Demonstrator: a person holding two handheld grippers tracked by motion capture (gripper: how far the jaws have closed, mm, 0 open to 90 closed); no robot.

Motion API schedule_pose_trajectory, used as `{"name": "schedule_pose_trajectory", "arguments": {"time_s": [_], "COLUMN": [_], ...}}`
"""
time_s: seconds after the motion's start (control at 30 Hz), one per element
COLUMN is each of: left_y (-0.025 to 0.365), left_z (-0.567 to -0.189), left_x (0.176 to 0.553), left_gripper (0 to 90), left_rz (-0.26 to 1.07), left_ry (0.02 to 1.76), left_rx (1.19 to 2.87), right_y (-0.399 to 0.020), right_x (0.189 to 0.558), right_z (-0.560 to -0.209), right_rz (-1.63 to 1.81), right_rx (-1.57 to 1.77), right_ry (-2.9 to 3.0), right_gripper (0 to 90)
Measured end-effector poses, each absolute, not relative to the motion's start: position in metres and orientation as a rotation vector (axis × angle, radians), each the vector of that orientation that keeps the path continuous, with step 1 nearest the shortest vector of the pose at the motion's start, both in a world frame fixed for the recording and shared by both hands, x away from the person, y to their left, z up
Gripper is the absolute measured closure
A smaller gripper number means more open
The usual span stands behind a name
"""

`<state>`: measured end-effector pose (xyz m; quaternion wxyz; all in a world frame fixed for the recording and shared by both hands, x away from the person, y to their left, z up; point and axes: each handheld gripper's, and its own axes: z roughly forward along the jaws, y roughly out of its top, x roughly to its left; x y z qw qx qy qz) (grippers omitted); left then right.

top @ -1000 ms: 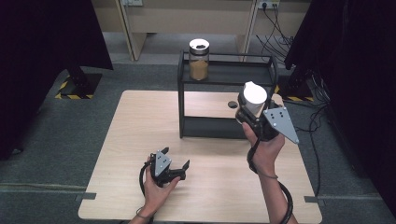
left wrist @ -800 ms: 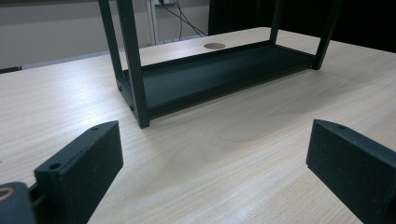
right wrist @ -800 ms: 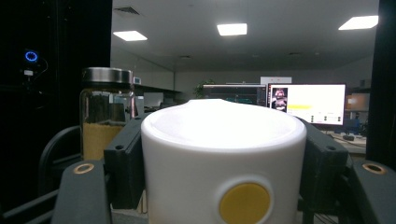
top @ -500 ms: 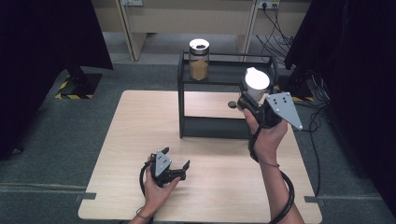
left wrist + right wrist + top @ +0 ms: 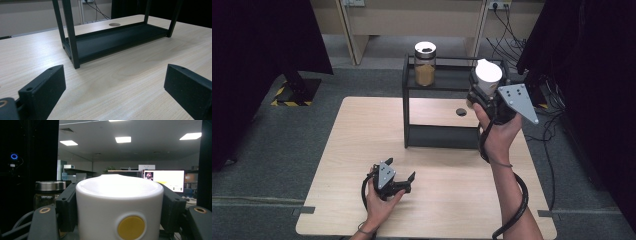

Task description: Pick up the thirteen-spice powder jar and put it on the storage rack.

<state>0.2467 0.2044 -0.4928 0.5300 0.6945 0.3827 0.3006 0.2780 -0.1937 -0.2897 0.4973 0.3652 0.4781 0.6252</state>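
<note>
A white jar (image 5: 487, 76) with a yellow dot on its side (image 5: 119, 207) is clamped between the jaws of my right gripper (image 5: 486, 95), raised at the right end of the black two-tier rack (image 5: 408, 87), about level with its top shelf. A glass jar of brown powder (image 5: 425, 64) with a metal lid (image 5: 50, 186) stands on the top shelf at the left. My left gripper (image 5: 401, 176) rests on the wooden table (image 5: 347, 145) near the front edge, jaws wide apart with nothing between them, pointing at the rack's bottom shelf (image 5: 110, 41).
A small dark round disc (image 5: 460, 112) lies on the table behind the rack. Dark curtains hang at both sides, and cables (image 5: 504, 30) trail over the floor at the back right. Bare tabletop lies between the left gripper and the rack.
My right gripper has lifted the white jar up and toward the rack's top right corner. The left gripper has stayed where it was.
</note>
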Motion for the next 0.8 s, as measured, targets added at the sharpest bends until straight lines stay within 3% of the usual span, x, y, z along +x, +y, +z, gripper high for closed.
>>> {"name": "schedule_pose_trajectory", "arguments": {"time_s": [0.8], "left_y": [0.205], "left_z": [-0.493], "left_x": [0.247], "left_gripper": [3.0], "left_rz": [0.715], "left_ry": [0.909], "left_rx": [1.659], "right_y": [-0.184], "right_x": [0.321], "right_z": [-0.253], "right_rz": [1.475], "right_rx": [0.924], "right_ry": [1.160], "right_gripper": [31.1]}}
